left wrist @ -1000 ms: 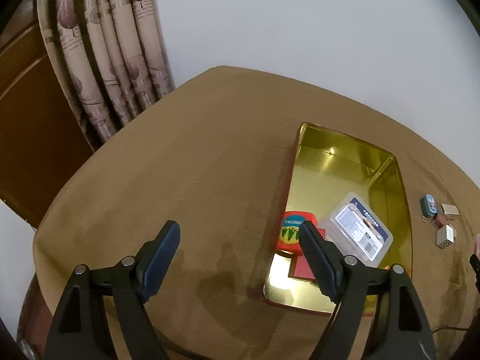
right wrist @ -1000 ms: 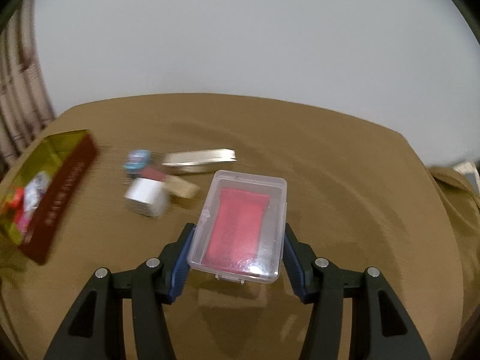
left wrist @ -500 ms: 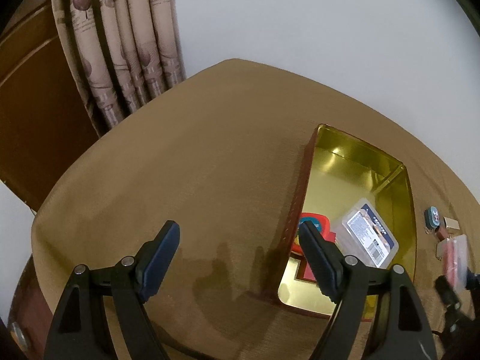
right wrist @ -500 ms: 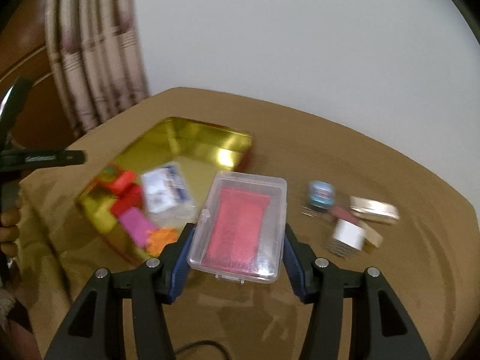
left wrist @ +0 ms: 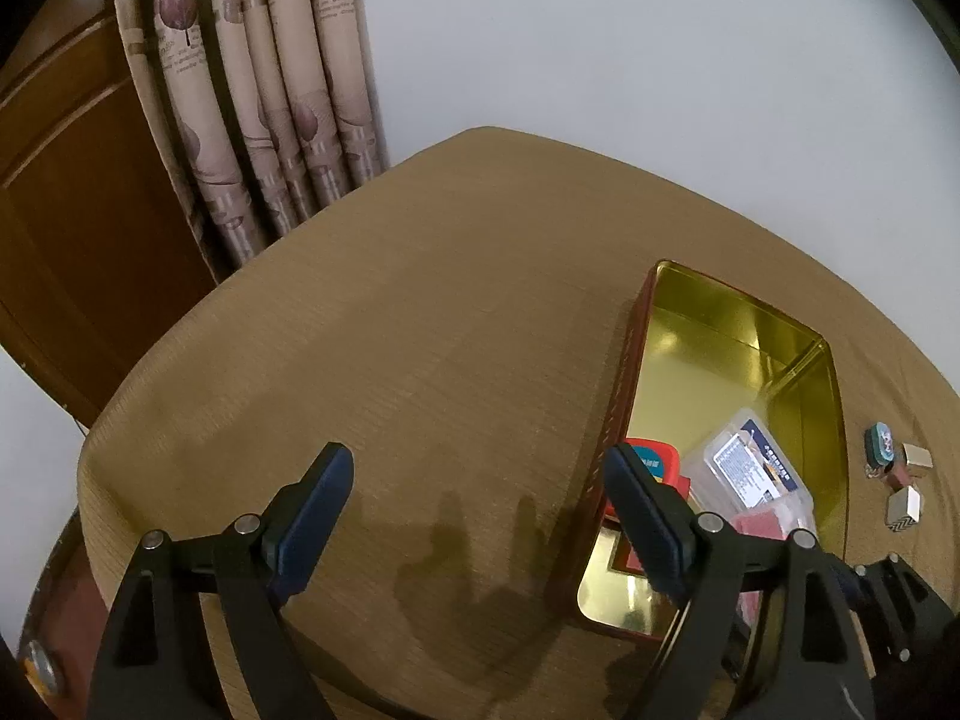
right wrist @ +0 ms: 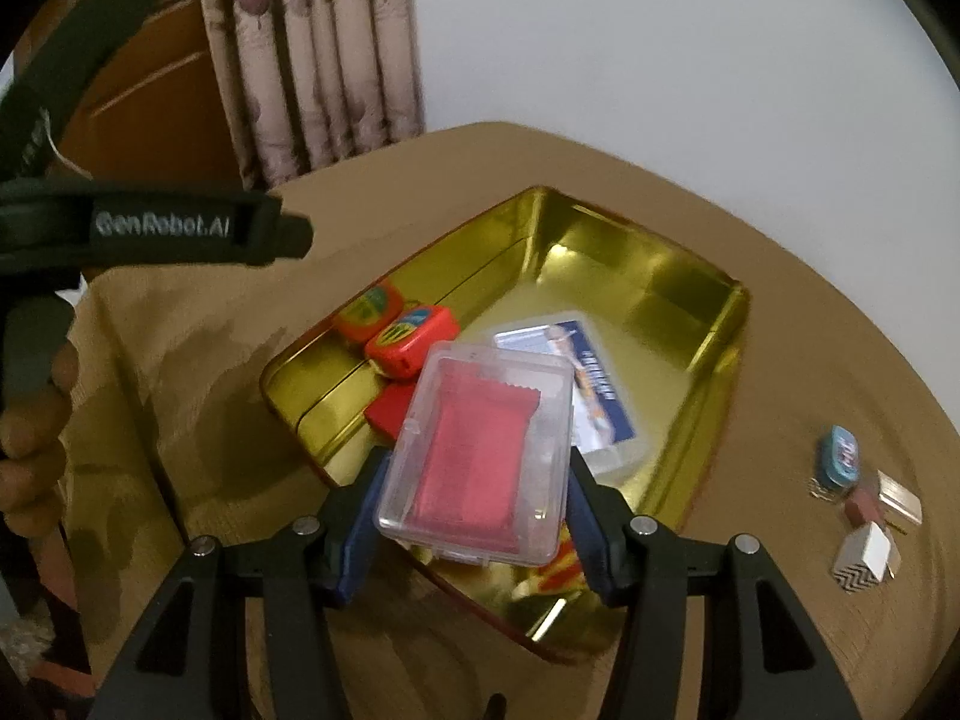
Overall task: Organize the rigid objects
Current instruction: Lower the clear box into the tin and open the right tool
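Note:
My right gripper is shut on a clear plastic case with a red card inside and holds it over the near end of the gold tin tray. In the tray lie a clear case with a blue label, an orange-red box and a red piece. My left gripper is open and empty above the bare tablecloth, left of the tray. The held case shows in the left wrist view.
Small items lie on the cloth right of the tray: a blue oval tin, a silver bar and a white zigzag box. Curtains and a wooden door stand beyond the round table's far left edge.
My right gripper has carried the clear case leftward from the small items to above the tray. The left gripper has drifted slightly left and stayed open.

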The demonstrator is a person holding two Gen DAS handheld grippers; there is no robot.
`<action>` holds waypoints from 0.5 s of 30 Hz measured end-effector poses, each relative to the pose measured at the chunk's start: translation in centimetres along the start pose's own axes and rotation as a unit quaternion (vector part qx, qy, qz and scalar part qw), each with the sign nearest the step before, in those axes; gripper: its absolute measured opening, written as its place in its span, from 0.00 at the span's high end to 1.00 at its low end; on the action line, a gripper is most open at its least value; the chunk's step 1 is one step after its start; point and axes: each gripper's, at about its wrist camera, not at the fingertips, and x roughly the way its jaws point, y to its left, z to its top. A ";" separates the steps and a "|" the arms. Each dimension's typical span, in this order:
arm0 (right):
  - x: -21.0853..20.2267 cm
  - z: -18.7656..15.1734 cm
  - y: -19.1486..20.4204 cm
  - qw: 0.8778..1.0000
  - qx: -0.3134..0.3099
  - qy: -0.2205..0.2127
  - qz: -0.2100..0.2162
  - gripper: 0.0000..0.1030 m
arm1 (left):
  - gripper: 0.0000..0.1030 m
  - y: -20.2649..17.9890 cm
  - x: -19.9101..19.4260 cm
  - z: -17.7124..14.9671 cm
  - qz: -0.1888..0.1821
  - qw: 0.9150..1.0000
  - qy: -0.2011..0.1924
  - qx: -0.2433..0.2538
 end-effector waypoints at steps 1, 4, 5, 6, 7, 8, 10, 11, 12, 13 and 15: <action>0.3 0.1 0.0 1.000 0.000 0.002 -0.001 0.46 | 0.19 -0.1 0.0 0.0 0.000 1.000 0.000 0.001; 1.0 0.3 -0.1 1.000 -0.002 0.011 -0.005 0.46 | 0.19 -0.2 0.0 0.0 0.000 1.000 -0.002 0.004; 1.1 0.3 0.0 1.000 -0.006 0.010 -0.011 0.46 | 0.19 -0.3 0.1 0.0 0.000 1.000 -0.001 0.005; 1.0 0.3 -0.1 1.000 -0.008 0.009 -0.015 0.46 | 0.19 -0.3 0.1 0.0 0.000 1.000 0.000 0.006; 1.2 0.5 -0.2 1.000 -0.010 0.008 -0.020 0.46 | 0.19 -0.3 0.1 0.0 -0.001 1.000 0.000 0.005; 1.4 0.6 -0.3 1.000 -0.008 0.008 -0.024 0.46 | 0.19 -0.3 0.1 0.0 -0.001 1.000 0.001 0.006; 1.7 1.0 -0.6 0.999 -0.007 0.007 -0.032 0.46 | 0.19 -0.3 0.1 0.0 -0.001 1.000 0.001 0.005; 1.8 1.0 -0.7 0.999 -0.005 0.006 -0.036 0.46 | 0.19 -0.3 0.0 0.0 -0.002 1.000 0.001 0.004; 1.9 1.1 -0.9 0.999 -0.004 0.005 -0.040 0.45 | 0.19 -0.3 0.0 0.0 -0.003 1.000 0.001 0.004; 2.0 1.2 -1.1 0.999 -0.003 0.003 -0.046 0.46 | 0.19 -0.3 0.0 0.0 -0.002 1.000 0.001 0.004; 2.2 1.4 -1.4 0.999 0.000 0.002 -0.049 0.46 | 0.19 -0.3 0.1 0.0 -0.004 1.000 0.004 0.004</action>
